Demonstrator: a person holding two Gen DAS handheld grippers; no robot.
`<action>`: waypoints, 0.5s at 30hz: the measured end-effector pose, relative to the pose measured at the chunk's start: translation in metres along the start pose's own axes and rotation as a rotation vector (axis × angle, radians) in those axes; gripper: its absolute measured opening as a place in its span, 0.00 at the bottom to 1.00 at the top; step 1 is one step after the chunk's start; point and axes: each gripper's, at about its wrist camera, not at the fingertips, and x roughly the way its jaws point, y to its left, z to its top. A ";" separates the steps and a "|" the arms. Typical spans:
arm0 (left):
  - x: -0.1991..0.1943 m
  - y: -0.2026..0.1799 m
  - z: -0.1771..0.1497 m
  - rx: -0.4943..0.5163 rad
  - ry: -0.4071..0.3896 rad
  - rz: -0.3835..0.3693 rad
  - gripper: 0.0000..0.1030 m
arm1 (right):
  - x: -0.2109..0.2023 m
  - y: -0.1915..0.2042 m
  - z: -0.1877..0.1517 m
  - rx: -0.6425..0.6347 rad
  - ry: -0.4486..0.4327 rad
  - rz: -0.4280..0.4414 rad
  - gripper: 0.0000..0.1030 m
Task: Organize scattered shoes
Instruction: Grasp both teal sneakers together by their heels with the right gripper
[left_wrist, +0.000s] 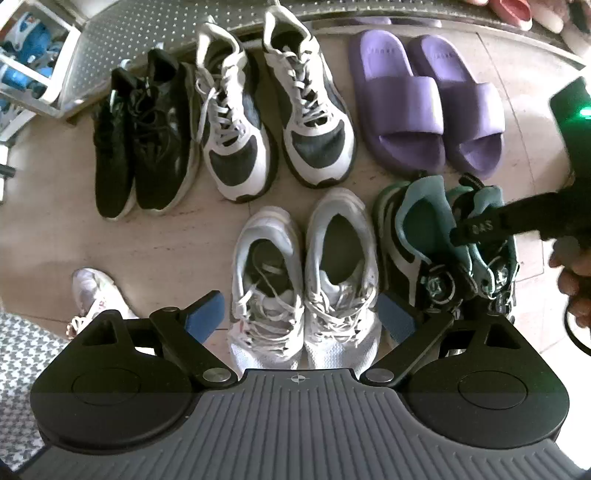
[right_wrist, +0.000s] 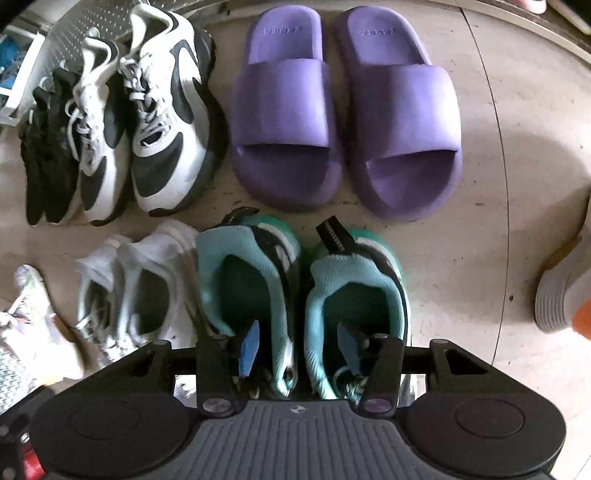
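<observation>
A pair of white sneakers (left_wrist: 303, 280) stands side by side on the tiled floor. My left gripper (left_wrist: 302, 315) hangs over them, open wide, one blue pad on each outer side, and floor shows beside the left pad. A pair of teal sneakers (right_wrist: 258, 280) stands just right of the white pair (right_wrist: 136, 291). My right gripper (right_wrist: 300, 347) has one pad inside each teal shoe, with the two inner walls pinched between them. One of its black fingers (left_wrist: 476, 229) shows in the left wrist view, reaching into the teal sneakers (left_wrist: 417, 221).
Behind stand three pairs in a row: black sneakers (left_wrist: 144, 140), black-and-white sneakers (left_wrist: 273, 110) and purple slides (right_wrist: 343, 110). A perforated metal rack (left_wrist: 147, 22) runs along the back. A person's white-shoed foot (left_wrist: 92, 291) is at the left and a grey-and-orange shoe (right_wrist: 561, 295) at the right.
</observation>
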 end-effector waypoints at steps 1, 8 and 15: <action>0.000 0.000 0.000 0.001 0.001 0.000 0.91 | 0.004 0.000 0.001 -0.003 -0.002 -0.007 0.47; 0.003 0.000 0.001 0.002 0.011 -0.002 0.91 | 0.029 0.000 -0.012 -0.080 0.049 -0.098 0.44; 0.001 -0.002 0.003 0.011 0.007 -0.012 0.91 | 0.034 -0.009 -0.005 -0.052 0.117 -0.151 0.71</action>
